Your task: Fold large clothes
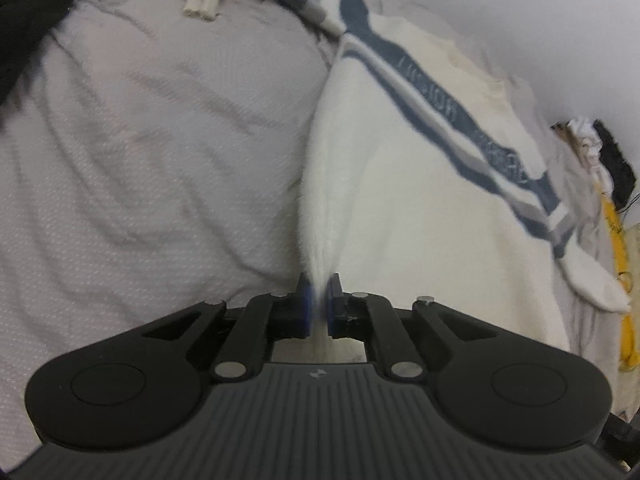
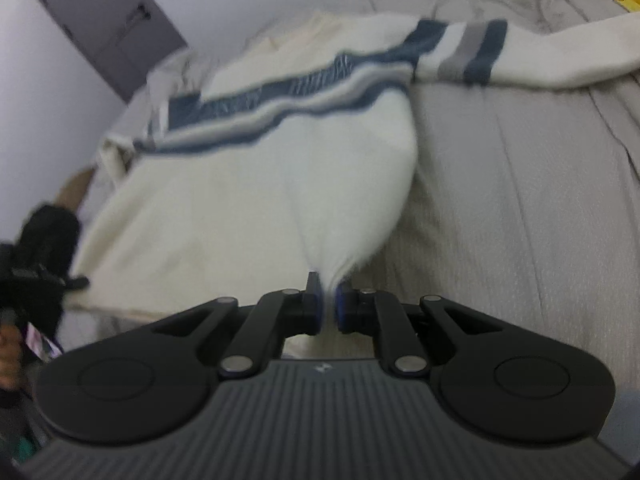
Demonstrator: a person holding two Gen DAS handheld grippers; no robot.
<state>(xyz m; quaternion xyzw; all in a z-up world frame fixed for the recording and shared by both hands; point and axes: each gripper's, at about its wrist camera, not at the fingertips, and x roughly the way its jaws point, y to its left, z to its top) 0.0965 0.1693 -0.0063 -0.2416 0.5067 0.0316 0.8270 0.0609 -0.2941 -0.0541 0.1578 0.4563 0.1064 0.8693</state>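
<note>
Left wrist view: left gripper [image 1: 318, 300] jaws pinch the cream sweater's [image 1: 400, 200] hem, sweater spread on the grey bed [image 1: 140, 140]. Right gripper [image 2: 328, 300] jaws also clamp its hem.

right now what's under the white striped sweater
The sweater lies on a grey bedsheet, which shows all around it. Both grippers, left and right, pinch its hem. Whatever lies beneath its body is covered.

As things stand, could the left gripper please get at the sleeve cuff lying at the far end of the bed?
Probably not: the left gripper is shut on the sweater hem, so it is occupied, though bare sheet leads to the cuff.
</note>
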